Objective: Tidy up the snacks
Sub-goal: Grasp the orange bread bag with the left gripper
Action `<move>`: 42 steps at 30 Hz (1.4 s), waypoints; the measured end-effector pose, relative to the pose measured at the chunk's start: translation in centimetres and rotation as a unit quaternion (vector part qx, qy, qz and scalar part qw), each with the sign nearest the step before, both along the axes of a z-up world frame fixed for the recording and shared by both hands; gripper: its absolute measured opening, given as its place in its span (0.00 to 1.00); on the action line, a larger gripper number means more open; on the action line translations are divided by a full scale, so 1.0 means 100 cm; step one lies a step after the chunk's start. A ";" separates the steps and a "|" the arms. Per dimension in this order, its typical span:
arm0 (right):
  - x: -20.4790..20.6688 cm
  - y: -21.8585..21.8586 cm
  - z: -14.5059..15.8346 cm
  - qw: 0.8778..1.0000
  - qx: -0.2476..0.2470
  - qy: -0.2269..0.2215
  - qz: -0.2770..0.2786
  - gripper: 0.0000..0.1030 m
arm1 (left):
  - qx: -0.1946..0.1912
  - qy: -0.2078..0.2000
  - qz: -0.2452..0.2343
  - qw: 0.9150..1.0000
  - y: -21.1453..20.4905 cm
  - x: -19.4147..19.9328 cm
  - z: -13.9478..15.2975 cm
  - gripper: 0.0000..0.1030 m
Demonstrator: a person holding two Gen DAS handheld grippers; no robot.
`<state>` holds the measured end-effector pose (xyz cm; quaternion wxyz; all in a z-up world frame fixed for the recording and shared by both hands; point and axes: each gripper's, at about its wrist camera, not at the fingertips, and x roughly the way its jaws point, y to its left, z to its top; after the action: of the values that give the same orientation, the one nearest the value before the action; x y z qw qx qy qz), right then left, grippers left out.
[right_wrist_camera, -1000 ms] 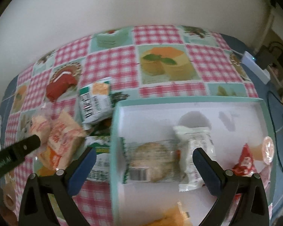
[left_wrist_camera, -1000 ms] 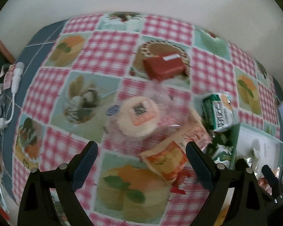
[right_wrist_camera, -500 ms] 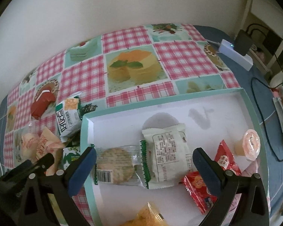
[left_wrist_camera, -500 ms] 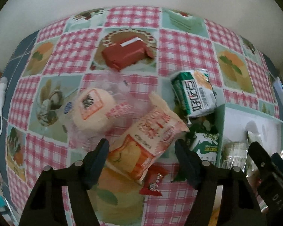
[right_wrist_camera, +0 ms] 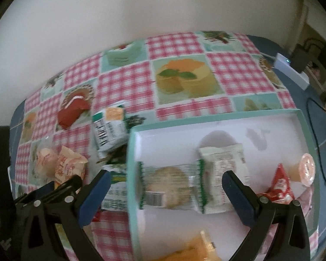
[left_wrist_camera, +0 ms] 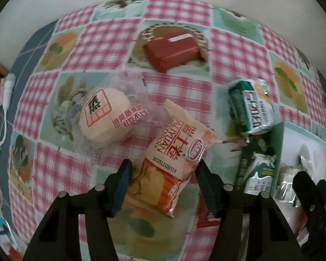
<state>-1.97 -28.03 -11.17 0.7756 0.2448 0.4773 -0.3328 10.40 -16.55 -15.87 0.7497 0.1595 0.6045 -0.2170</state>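
My left gripper (left_wrist_camera: 163,180) points steeply down over the counter (left_wrist_camera: 110,41), and its jaws have just been closing around the peach-and-orange roll packet (left_wrist_camera: 173,158). The packet lies between the two pads, its near half framed by them; the pads sit right at its edges, but I cannot tell whether they press on it. Just left of it lies a round bun in a clear wrapper (left_wrist_camera: 104,117), its wrapper close against the packet. Farther away rests a dark red wrapped bar (left_wrist_camera: 171,51), well apart from both. To the right a green-and-white biscuit pack (left_wrist_camera: 253,106) lies near the far left corner of the teal-rimmed tray (left_wrist_camera: 281,152), and a second green pack (left_wrist_camera: 258,171) lies against the tray's left wall. A small red sachet (left_wrist_camera: 206,215) peeks out beside my right pad.

My right gripper (right_wrist_camera: 165,190) hangs above the tray (right_wrist_camera: 217,118) with its jaws spread wide and nothing between them. Under it, inside the tray, lie a round cracker in a clear wrapper (right_wrist_camera: 167,183) and a white packet (right_wrist_camera: 223,171) side by side. Farther right are a red sachet (right_wrist_camera: 279,183) and a small jelly cup (right_wrist_camera: 305,169), and an orange packet (right_wrist_camera: 191,251) shows at the near edge.
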 end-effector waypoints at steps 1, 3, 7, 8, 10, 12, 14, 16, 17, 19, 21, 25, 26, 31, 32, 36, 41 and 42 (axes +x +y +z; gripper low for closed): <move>0.004 0.005 0.000 1.000 -0.001 -0.001 0.008 1.00 | -0.002 0.004 0.005 1.000 0.004 0.002 0.000 0.60; 0.009 0.012 0.001 1.000 -0.003 -0.005 0.018 1.00 | -0.004 0.008 0.009 1.000 0.008 0.005 -0.001 0.60; 0.019 0.026 0.001 0.999 0.010 -0.026 0.040 0.96 | -0.009 0.018 0.027 0.999 0.022 0.012 0.000 0.60; 0.020 0.027 0.001 0.998 0.020 -0.034 0.045 0.95 | -0.009 0.019 0.029 0.999 0.028 0.015 0.001 0.60; 0.022 0.030 -0.001 0.997 0.037 -0.047 0.053 0.92 | -0.007 0.018 0.034 0.999 0.034 0.017 0.001 0.60; 0.026 0.035 -0.002 0.996 0.038 -0.049 0.060 0.81 | -0.005 0.019 0.038 0.999 0.041 0.022 -0.001 0.60; 0.029 0.039 -0.004 0.996 0.040 -0.047 0.069 0.78 | -0.006 0.021 0.041 0.999 0.045 0.024 -0.002 0.60; 0.032 0.042 -0.007 0.995 0.045 -0.045 0.076 0.71 | -0.008 0.023 0.043 0.999 0.049 0.027 -0.002 0.60; 0.033 0.042 -0.008 0.995 0.048 -0.045 0.077 0.68 | -0.010 0.024 0.043 0.999 0.050 0.029 -0.003 0.60; 0.036 0.044 -0.012 0.994 0.055 -0.042 0.078 0.67 | -0.014 0.027 0.042 0.999 0.053 0.030 -0.003 0.60; 0.039 0.047 -0.014 0.995 0.049 -0.036 0.082 0.67 | -0.016 0.028 0.041 0.999 0.059 0.035 -0.001 0.60; 0.043 0.053 -0.013 0.995 0.032 -0.026 0.091 0.66 | -0.017 0.029 0.040 0.999 0.061 0.037 -0.002 0.60; 0.045 0.055 -0.013 0.995 0.032 -0.026 0.094 0.66 | -0.018 0.030 0.040 0.999 0.062 0.039 -0.002 0.60; 0.052 0.060 -0.022 0.995 0.014 0.004 0.098 0.65 | -0.023 0.035 0.045 0.998 0.063 0.046 -0.012 0.60; 0.052 0.060 -0.024 0.996 0.009 0.011 0.094 0.63 | -0.023 0.036 0.046 0.998 0.065 0.047 -0.012 0.60; 0.054 0.063 -0.025 0.995 -0.008 0.020 0.094 0.64 | -0.025 0.037 0.048 0.998 0.072 0.052 -0.015 0.60; 0.056 0.066 -0.025 0.995 -0.013 0.020 0.095 0.64 | -0.027 0.040 0.052 0.998 0.077 0.056 -0.015 0.60; 0.056 0.066 -0.025 0.995 -0.005 0.013 0.097 0.63 | -0.028 0.040 0.052 0.997 0.078 0.056 -0.015 0.60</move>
<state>3.59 -21.48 -13.67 0.7993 0.1892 0.5069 -0.2617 16.02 -8.78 -17.40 0.7394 0.0984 0.6352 -0.2005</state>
